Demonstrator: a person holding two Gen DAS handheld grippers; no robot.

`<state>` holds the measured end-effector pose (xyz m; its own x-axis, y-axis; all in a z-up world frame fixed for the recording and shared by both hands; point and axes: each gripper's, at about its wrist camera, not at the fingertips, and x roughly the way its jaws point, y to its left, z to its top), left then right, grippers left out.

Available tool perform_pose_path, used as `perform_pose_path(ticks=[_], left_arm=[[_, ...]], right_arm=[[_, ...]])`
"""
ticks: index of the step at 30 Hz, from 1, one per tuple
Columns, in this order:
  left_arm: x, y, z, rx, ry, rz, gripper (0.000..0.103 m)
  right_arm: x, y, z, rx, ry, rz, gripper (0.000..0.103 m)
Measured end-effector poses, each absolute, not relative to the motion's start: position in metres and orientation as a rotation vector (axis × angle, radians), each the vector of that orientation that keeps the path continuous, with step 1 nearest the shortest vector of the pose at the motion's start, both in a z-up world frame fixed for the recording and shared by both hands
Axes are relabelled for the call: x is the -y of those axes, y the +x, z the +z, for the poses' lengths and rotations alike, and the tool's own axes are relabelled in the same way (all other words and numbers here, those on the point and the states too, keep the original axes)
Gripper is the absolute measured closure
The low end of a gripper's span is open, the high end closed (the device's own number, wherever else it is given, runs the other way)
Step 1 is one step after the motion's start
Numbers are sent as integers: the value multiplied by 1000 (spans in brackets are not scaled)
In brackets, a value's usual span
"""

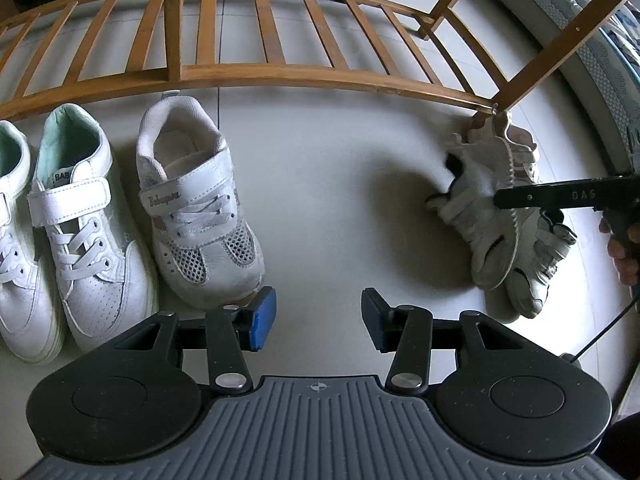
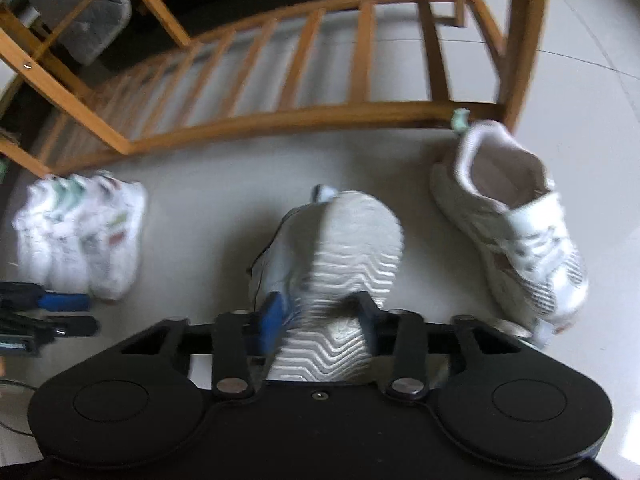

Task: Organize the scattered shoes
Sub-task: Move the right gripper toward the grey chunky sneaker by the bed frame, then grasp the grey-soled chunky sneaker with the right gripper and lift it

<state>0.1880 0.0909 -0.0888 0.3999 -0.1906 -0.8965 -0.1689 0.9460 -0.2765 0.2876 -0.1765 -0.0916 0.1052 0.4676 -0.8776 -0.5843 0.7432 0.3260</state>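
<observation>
At 9 o'clock in the left wrist view three white shoes (image 1: 196, 200) stand in a row before the rack (image 1: 240, 76); the left gripper (image 1: 318, 316) is held partly open and empty over bare floor. At 3 o'clock the sideways shoe (image 2: 340, 272) is clamped across its sole by the right gripper (image 2: 318, 320). It should be turned upright, toe matching the row, and set beside its mate. Its upper is hidden; the right view is blurred.

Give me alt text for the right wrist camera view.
The right gripper is closed on a white shoe, its zigzag sole facing the camera. Another white shoe sits to its right on pale floor, before a wooden slatted rack.
</observation>
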Motion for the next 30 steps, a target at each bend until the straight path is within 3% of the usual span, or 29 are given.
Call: perform_pose_path(ticks=[6,8,11,15,16,17,19,30], left_arm=[[-89,186,-91,-1175,-347,-16,54],[-88,187,-92,-1176,-347,-18,54],[-86,188,-91,-1174,-344,-25,54],[-84,189,-92,-1177,-344,-26,54],[-83,189,-92,-1179,-344,-26,54],[-83,188,-92,-1180,-344,-27,54],[-83,188,-92,-1180,-342,-28,54],[-79,187,-91,-1178,-331,-43,54]], right_arm=[[165,271,-84,-1169,-261,796,59],[163,269,-86,-1172,-280,785,42],[157,263,-90,-1166,-326,772,26],[150,257,-97,-1139,-415,756,26],[148,257,-100,-1136,-428,752,29],[148,259,-104,-1136,-438,743,38],[152,264,-108,-1157,-410,736,40],[145,269,-107,-1300,-30,890,44]])
